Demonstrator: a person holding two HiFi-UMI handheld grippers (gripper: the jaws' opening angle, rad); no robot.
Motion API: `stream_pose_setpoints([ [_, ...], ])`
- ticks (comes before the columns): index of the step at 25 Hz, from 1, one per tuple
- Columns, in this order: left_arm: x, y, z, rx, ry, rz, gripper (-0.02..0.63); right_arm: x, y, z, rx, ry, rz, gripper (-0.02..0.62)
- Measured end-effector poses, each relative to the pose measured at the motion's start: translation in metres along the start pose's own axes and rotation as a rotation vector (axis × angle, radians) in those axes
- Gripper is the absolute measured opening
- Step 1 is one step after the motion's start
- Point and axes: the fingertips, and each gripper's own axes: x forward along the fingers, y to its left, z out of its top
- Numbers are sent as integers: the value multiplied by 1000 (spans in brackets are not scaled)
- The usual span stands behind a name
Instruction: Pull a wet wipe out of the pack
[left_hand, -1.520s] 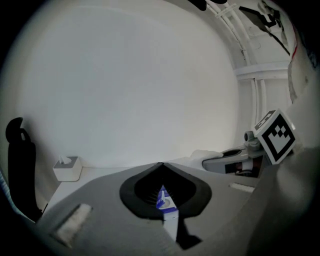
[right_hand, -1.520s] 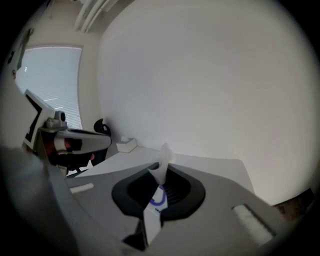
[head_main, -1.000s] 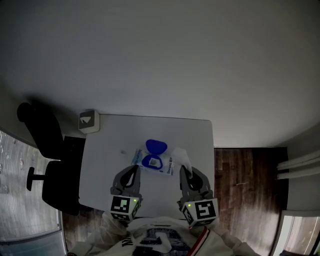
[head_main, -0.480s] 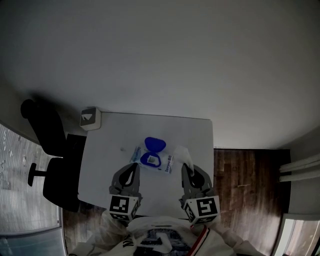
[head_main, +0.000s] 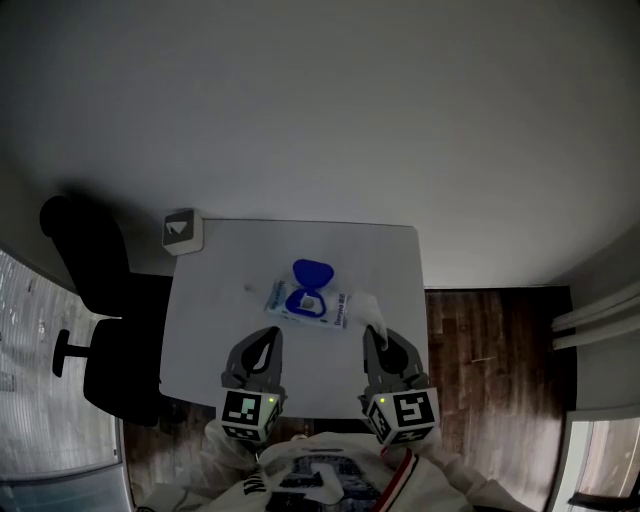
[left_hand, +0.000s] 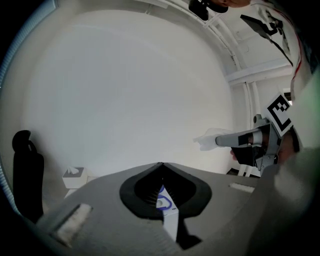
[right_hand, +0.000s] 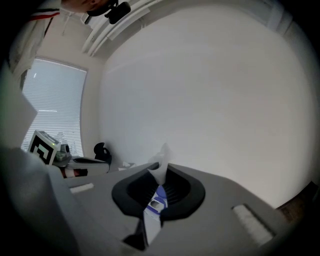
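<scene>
Wet wipe (head_main: 366, 306) – a crumpled white sheet – is clenched between the closed jaws of the right tool (head_main: 373, 334), lower right of centre, just beside the right end of the pack (head_main: 335, 310). The pack is laid flat mid-tabletop (head_main: 230, 300), its blue lid (head_main: 313, 271) flipped open. The left tool (head_main: 269, 336) is held closed on nothing – below and left of the pack. A tissue box (head_main: 183, 232) is seen at the tabletop's upper left corner.

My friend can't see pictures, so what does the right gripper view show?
The right tool pinches a thin white wet wipe that sticks up between its shut jaws. Beyond lies the white wipe pack with a blue lid.
</scene>
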Motion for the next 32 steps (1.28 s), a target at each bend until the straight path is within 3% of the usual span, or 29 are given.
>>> stream_pose_setpoints([
  [8,-80,-10,-14,1,-27,-35,3,-57,50,-18,-12,0,-71,14],
  [19,-178,-28,-31,21,-69,-53,3,-140,114,-45,7,-15,-95,14],
  [32,-231,-55,-24,6,-86,-38,2,-187,141,-43,-5,-18,-63,14],
])
